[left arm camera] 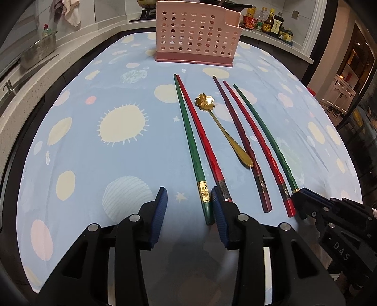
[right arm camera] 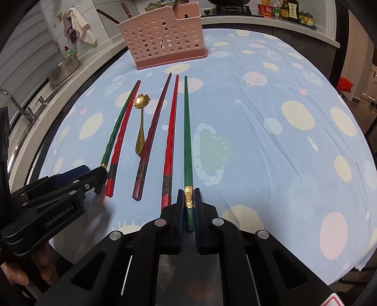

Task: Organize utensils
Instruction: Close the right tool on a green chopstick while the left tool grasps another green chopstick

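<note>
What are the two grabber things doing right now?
Left gripper: jaws open, holding nothing; a green chopstick lies between them.
Right gripper: jaws closed on the far-right green chopstick.

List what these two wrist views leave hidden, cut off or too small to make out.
- Pink basket: its contents are behind the holed wall in both views.
- Left green chopstick: in the right view the left hand-held gripper covers its end.
- Bottles: labels too small to read.
- Pot: cut off by the top edge.
</note>
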`<state>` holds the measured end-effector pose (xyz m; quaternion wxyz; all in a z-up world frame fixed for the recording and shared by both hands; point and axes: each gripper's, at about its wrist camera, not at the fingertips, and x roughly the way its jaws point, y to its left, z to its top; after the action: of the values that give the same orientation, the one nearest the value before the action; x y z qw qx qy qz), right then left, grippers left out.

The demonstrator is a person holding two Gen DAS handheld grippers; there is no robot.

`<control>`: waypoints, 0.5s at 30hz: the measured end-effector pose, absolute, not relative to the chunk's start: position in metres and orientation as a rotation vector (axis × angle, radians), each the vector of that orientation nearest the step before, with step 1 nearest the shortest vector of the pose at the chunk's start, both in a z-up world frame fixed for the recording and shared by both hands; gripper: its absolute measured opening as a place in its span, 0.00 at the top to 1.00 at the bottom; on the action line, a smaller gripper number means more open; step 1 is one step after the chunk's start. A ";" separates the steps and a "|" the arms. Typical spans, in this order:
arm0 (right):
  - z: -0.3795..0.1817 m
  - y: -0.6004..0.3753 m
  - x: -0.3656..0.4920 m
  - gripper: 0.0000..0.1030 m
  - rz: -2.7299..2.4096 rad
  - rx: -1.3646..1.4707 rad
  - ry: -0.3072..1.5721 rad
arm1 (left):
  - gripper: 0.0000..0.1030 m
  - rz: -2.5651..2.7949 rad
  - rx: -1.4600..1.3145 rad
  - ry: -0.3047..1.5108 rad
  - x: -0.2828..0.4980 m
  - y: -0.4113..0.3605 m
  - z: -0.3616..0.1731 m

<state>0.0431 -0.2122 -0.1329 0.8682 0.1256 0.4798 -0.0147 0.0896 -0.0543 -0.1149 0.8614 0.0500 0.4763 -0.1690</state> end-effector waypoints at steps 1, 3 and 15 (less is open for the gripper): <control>-0.133 -0.212 0.043 0.93 -0.031 0.260 1.004 | 0.65 -0.354 0.102 0.998 0.090 -0.054 -0.115; -0.133 -0.212 0.044 0.93 -0.033 0.256 1.003 | 0.74 -0.359 0.094 0.999 0.091 -0.052 -0.114; -0.118 -0.213 0.036 0.93 -0.036 0.258 0.971 | 0.93 -0.380 0.001 1.002 0.087 -0.026 -0.097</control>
<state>0.0356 -0.2125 -0.1179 0.8764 0.1235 0.4653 -0.0173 0.0867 -0.0265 -0.0967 0.8599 0.0004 0.4773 -0.1808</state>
